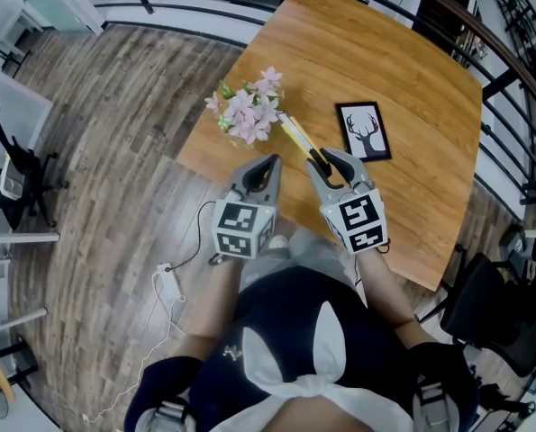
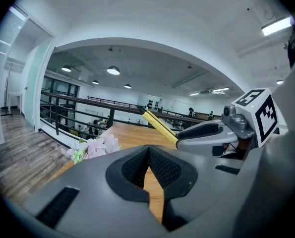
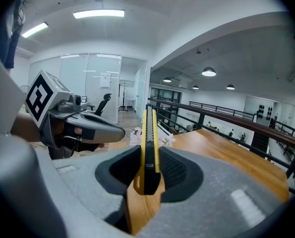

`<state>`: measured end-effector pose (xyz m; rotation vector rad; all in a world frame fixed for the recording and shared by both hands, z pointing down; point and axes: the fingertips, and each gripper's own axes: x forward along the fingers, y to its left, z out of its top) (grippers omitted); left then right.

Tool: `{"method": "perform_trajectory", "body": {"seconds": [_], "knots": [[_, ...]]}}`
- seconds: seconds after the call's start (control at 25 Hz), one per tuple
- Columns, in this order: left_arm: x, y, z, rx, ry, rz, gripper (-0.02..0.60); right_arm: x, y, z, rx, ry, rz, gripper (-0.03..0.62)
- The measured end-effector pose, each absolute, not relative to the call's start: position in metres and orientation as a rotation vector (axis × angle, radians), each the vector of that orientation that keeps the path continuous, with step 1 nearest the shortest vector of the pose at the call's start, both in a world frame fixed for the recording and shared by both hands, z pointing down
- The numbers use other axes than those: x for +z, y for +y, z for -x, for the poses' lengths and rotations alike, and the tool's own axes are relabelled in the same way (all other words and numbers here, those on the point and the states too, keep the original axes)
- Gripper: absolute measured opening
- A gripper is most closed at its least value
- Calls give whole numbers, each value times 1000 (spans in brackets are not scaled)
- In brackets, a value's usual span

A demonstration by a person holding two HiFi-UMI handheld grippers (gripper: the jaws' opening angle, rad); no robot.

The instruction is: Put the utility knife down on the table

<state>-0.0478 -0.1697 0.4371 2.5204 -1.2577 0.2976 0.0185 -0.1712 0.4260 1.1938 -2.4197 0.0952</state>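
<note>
My right gripper is shut on a yellow and black utility knife, gripping it near its black butt end. The knife sticks forward out of the jaws, above the wooden table, with its tip toward the pink flowers. In the left gripper view the knife runs up and left from the right gripper's jaws. My left gripper is shut with nothing in it, hovering at the table's near left edge, just left of the right gripper.
A bunch of pink flowers lies near the table's left corner. A black-framed deer picture lies flat on the table right of the knife. A railing runs behind the table. A cable and power strip lie on the wooden floor.
</note>
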Motion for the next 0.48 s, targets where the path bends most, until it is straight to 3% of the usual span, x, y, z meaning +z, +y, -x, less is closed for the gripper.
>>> {"method": "perform_trajectory", "body": {"seconds": [0.48], "knots": [[444,-174,49,300,-1262,-2497,17,434,-170,-18,115,-2417,-1160,115]]}}
